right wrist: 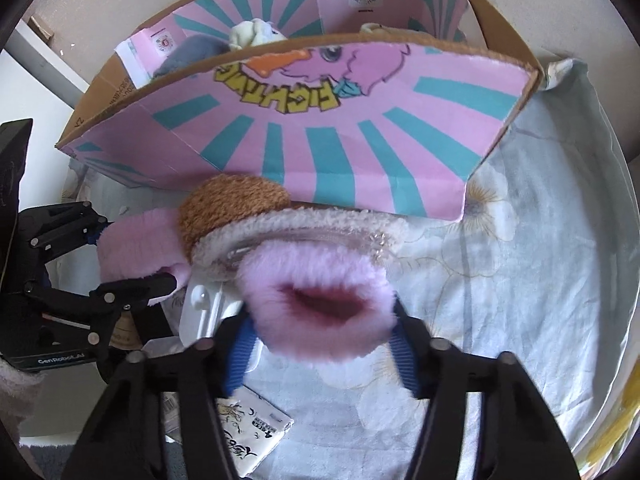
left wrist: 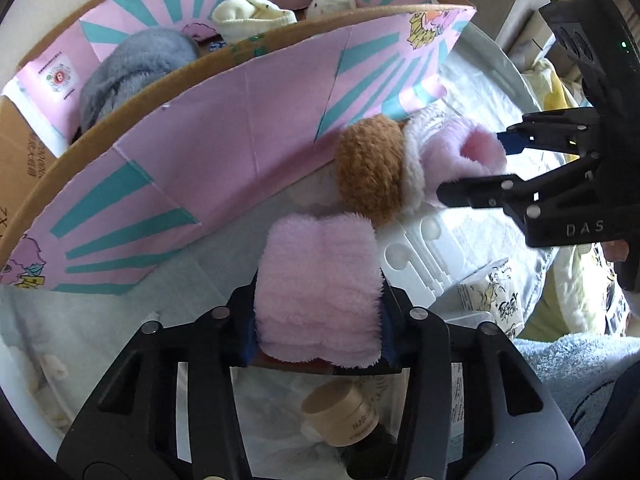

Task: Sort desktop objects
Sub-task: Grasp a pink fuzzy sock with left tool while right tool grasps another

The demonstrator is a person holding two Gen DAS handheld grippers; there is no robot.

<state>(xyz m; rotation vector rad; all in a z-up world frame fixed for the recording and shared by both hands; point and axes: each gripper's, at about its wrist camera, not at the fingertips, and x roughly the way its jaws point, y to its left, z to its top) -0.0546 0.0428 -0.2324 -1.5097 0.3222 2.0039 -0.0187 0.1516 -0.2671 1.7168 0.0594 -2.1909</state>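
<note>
My left gripper [left wrist: 318, 320] is shut on a pink fluffy piece [left wrist: 318, 272], squeezed between its blue pads. My right gripper [right wrist: 322, 340] is shut on another pink fluffy piece [right wrist: 320, 304] with a dark hollow in its middle. Between the two lies a brown knitted lump [right wrist: 232, 204] with a white fleece rim; whether it joins the pink pieces I cannot tell. Just behind stands a cardboard box [right wrist: 360, 136] printed pink and teal, holding a grey fluffy item [left wrist: 136, 64] and a cream sock [left wrist: 248, 16]. Each gripper shows in the other's view, right gripper [left wrist: 476, 164] and left gripper [right wrist: 134, 258].
A floral cloth [right wrist: 520, 280] covers the surface. A small tan jar [left wrist: 342, 416] sits under my left gripper. A white plastic tray [left wrist: 416, 256] and a printed packet [left wrist: 492, 296] lie between the grippers. A light blue towel [left wrist: 580, 364] is at the right edge.
</note>
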